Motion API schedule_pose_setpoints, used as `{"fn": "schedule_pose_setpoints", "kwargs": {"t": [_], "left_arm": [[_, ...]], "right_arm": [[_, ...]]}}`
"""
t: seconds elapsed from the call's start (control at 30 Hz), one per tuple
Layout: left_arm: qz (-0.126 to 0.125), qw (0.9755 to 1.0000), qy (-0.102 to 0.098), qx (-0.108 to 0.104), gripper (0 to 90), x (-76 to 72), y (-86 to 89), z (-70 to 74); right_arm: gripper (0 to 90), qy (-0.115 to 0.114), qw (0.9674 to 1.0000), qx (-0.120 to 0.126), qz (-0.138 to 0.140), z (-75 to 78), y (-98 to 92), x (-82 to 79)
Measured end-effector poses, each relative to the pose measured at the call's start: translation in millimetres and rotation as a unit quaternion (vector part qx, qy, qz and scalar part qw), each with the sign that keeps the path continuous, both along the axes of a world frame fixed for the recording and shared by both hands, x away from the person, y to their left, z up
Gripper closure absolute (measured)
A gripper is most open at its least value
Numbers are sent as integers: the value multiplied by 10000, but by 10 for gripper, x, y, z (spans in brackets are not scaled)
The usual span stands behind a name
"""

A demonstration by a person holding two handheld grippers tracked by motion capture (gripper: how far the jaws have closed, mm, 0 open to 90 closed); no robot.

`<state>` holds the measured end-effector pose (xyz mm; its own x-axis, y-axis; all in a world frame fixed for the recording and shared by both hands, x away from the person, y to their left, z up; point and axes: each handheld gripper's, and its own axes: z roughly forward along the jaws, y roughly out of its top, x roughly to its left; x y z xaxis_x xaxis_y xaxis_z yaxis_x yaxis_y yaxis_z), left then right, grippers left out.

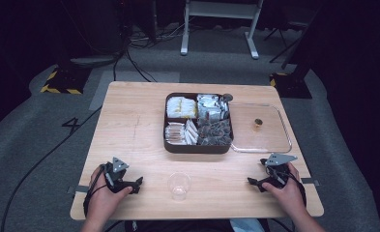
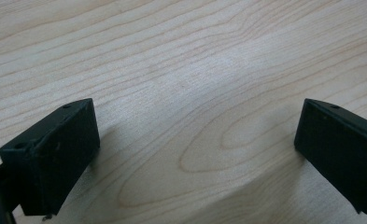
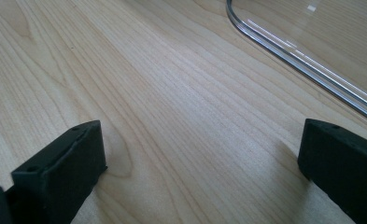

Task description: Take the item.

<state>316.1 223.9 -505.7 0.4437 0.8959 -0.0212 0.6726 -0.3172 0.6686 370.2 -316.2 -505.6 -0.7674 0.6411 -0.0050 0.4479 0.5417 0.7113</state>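
Worktop: pale wood, set on grey carpet. At its centre, toward 12 o'clock, a dark four-compartment tray is seen, packed with wrapped sachets: yellow-white at upper left, silver at upper right, pale sticks at lower left, dark packets at lower right. At the tray's 3 o'clock a clear lid lies flat, touching the tray's edge, with a small brass knob on it. An empty clear cup stands upright near the worktop's 6 o'clock edge, between the two hands, apart from both.

Left tongs: rested on the worktop at the cup's 9 o'clock, spread wide, nothing held; bare wood is seen between them in the left gripper view. Right tongs: at the cup's 3 o'clock, likewise spread wide and empty, with the lid's rim just beyond.

Progress, as judged: tray already uncovered, cup unfilled, no sachet lifted. Picking and placing are all left to do.
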Motion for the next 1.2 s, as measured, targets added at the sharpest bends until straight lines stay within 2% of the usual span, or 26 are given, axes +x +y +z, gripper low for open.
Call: {"fn": "schedule_pose_setpoints", "kwargs": {"t": [0.1, 0.17, 0.27, 0.33, 0.37, 0.5, 0.67, 0.77, 0.83, 0.97, 1.0, 1.2], "left_arm": [[2, 10000, -59, -41, 56, -6, 5, 6], [-98, 9998, -144, -62, 160, -2, 19, 21], [-195, 9998, -44, 46, 282, 19, 25, 69], [-176, 9998, 17, 44, 293, 28, 21, 110], [-135, 9999, 77, -6, 294, 32, 17, 136], [-93, 9995, 105, -272, 340, 54, -13, 257], [-224, 9984, 86, -515, 349, 110, -74, 441], [-274, 9980, 79, -560, 349, 134, -101, 507], [-338, 9976, 5, -597, 349, 175, -146, 621], [-419, 9971, -88, -634, 352, 228, -187, 731], [-436, 9962, -122, -739, 352, 265, -216, 796], [-520, 9955, -232, -758, 353, 403, -276, 946]], "right_arm": [[8, -1, 10000, 3, -5, -1, 0, -2], [8, -1, 10000, 3, -4, -1, 0, -1], [8, -3, 10000, 4, -1, -1, 0, -1], [8, -3, 10000, 3, 3, -1, -1, -1], [8, -3, 10000, 3, 5, -1, -1, -1], [9, -6, 10000, 4, 8, -1, -1, -1], [16, -28, 10000, 7, 4, -2, 7, -11], [18, -29, 10000, 18, 39, -2, 4, -6], [19, -21, 10000, 23, 61, -2, 2, -2], [20, -20, 10000, 25, 73, -1, 0, -1], [20, -18, 10000, 25, 72, -1, 0, 0], [21, -21, 10000, 27, 76, -1, 0, -2]]}}
